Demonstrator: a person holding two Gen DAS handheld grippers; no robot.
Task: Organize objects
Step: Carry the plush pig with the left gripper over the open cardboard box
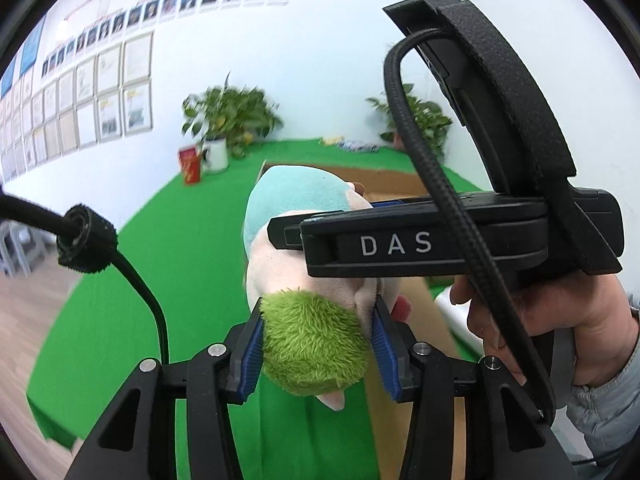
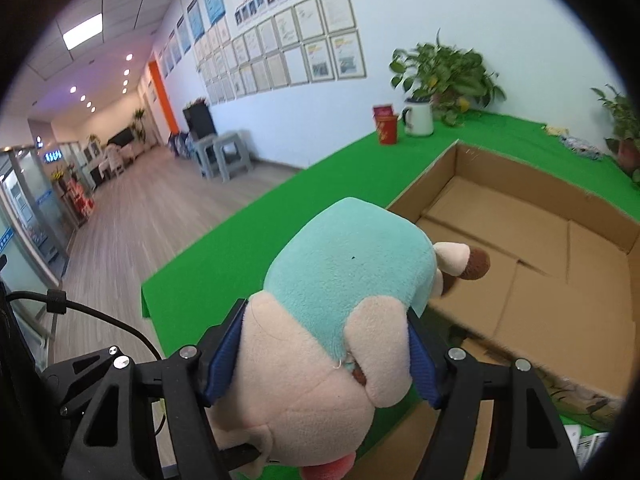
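Currently a plush toy is held off the green table by both grippers at once. The left gripper is clamped on the fuzzy green part of the toy, blue pads pressed into the pile on both sides. The right gripper is closed about halfway on the pink head, one pad against the cheek and the other behind the ear; in the left wrist view it is seen from the side, crossing in front of the toy, gripped by a hand in a grey sleeve.

A two-point grip is judged to be used because the toy is soft and floppy; held at one end only, it would sag and swing. With both ends pinched, the teal body is kept stretched between the grippers and a brown-tipped limb is left hanging free towards the box.

An open cardboard box is set on the table just beyond the toy, flaps folded down flat inside. Nothing is seen in it in the visible part; the near corner is hidden by the toy. The box is judged to be the drop target.

At the far table edge a red tin, a white enamel mug and potted plants are left standing, well apart from the box.
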